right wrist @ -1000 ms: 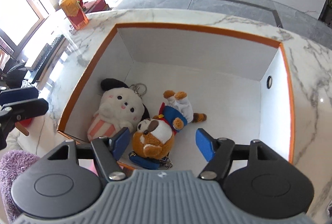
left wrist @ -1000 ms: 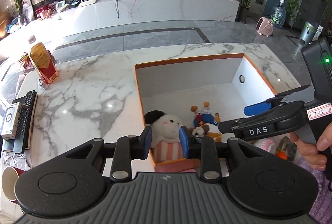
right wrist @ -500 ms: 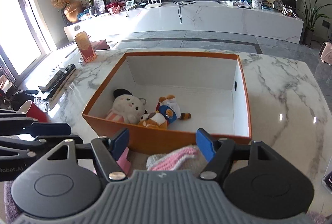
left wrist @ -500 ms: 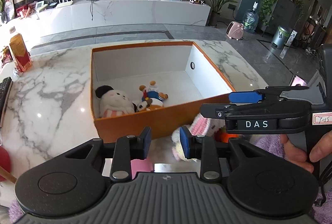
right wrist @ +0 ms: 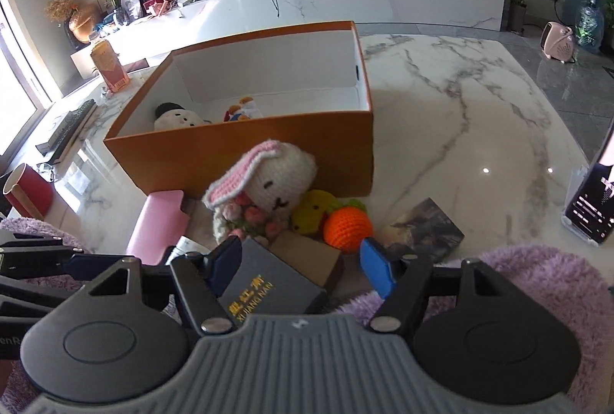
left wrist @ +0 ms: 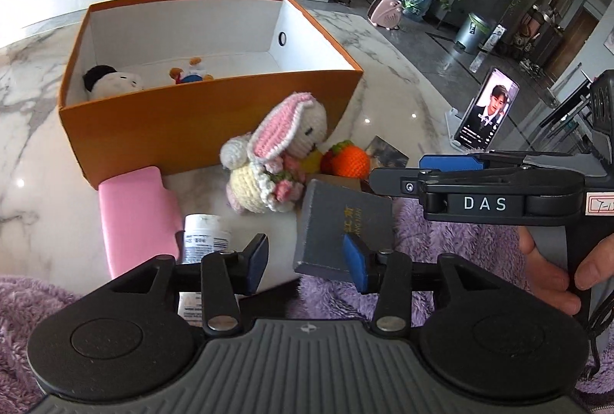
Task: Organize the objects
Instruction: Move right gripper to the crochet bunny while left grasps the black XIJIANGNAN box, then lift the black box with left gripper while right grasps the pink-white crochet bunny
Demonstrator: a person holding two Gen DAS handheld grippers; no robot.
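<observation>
Both tools hang over the near edge of the marble counter (right wrist: 479, 129), angled down at the heap of things not yet sorted, which suggests the next pick is being chosen. The left hand-held gripper (left wrist: 305, 258) has its jaws opening and nothing pressed between the pads; the grey box (left wrist: 345, 226) with gold lettering leans against its right pad's side of the gap, and a white labelled bottle (left wrist: 203, 235) lies just beside the other pad. The right hand-held gripper (right wrist: 301, 262) stands with its pads apart and empty, closing slightly, over the same grey box and a brown carton (right wrist: 307, 254) under it. The orange box (right wrist: 245, 160) sits further back with its top open — a white plush (right wrist: 174, 118) and a small blue-and-orange toy (right wrist: 241, 111) already lie on its floor, so it looks like the place where things go. Against its near wall leans the crochet rabbit (right wrist: 268, 183), with a yellow knit toy (right wrist: 314, 212) and an orange knit fruit (right wrist: 347, 227) touching at its side, a pink case (left wrist: 138, 214) to the left and a dark card (right wrist: 426, 229) to the right. The rabbit sits between the tools and the orange box, and the piled boxes overlap — lifting one may shift the others. A phone on a stand (left wrist: 485, 110) and a red cup (right wrist: 27, 195) stand clear of the pile.
</observation>
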